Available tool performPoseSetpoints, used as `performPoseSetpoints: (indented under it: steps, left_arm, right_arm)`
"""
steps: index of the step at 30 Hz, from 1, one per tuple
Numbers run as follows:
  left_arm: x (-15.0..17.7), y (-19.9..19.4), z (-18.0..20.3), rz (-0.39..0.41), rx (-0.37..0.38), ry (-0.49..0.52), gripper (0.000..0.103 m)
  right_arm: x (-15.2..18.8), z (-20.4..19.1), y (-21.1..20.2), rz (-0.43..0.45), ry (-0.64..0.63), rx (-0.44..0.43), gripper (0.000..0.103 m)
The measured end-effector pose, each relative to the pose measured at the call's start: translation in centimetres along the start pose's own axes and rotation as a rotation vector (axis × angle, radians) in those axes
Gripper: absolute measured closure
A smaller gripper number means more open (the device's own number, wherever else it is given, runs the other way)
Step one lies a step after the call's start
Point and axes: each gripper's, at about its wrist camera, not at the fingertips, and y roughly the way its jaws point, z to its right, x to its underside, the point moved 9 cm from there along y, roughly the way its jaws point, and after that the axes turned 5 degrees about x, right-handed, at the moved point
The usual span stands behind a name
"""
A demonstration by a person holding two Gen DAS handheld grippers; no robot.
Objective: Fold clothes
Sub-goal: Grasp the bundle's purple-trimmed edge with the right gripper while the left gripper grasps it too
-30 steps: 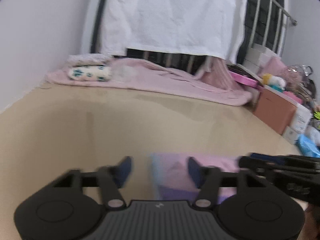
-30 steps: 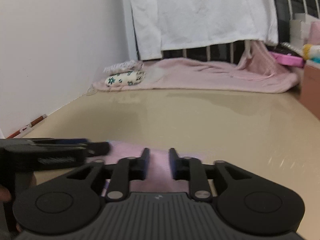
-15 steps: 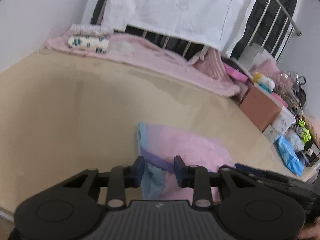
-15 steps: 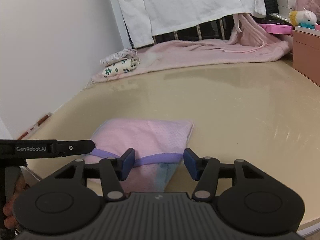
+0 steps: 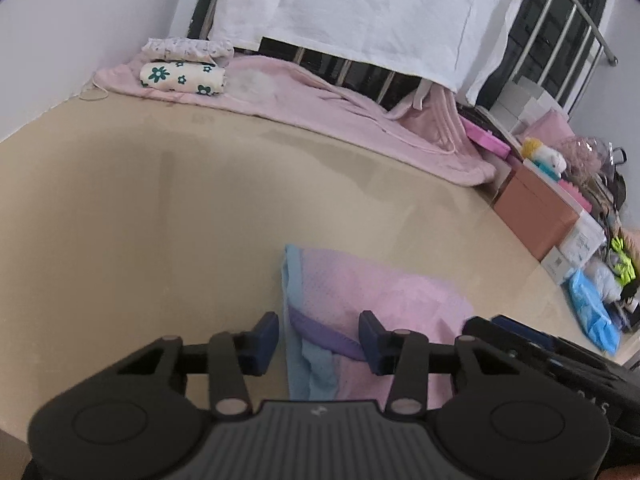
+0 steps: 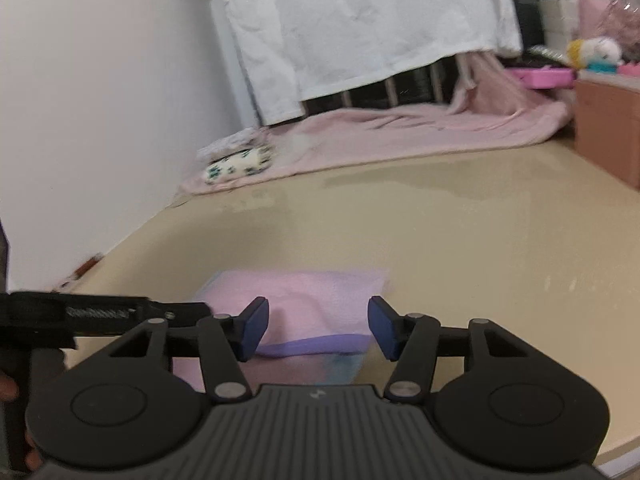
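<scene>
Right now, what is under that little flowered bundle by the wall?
The flowered bundle lies on a pink blanket spread over the beige surface. A paler folded cloth sits on top. Anything beneath the blanket is covered.

— What do the tools look like?
— The left gripper (image 5: 318, 340) and right gripper (image 6: 318, 328) match: black ribbed housings, round side discs, silver pivot screws, dark blue pads (image 6: 253, 327).
— Markings?
— A small white logo each.

We see both sets of fingers spread wider: the left gripper (image 5: 318, 336) and right gripper (image 6: 318, 328) (nearly closed a second ago) have let the pink garment (image 5: 372, 292) go.
</scene>
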Motion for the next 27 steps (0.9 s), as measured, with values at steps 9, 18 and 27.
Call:
performPoseSetpoints:
  steps: [9,18,27]
  left_arm:
    - [-1.4,-0.2,-1.4,-0.049,-0.003,-0.070,0.044]
    - [-0.7,1.7,0.2,-0.075,0.027,0.024,0.086]
    - [-1.8,1.2,-0.2,-0.004,0.021,0.044,0.097]
  right_arm:
    - [-0.8,0.5,-0.3,0.005,0.045,0.016,0.046]
    - [0.5,-1.7,2.2,-0.006,-0.111,0.074,0.053]
    - [0.0,-4.2,3.0,0.023,-0.193,0.052,0.090]
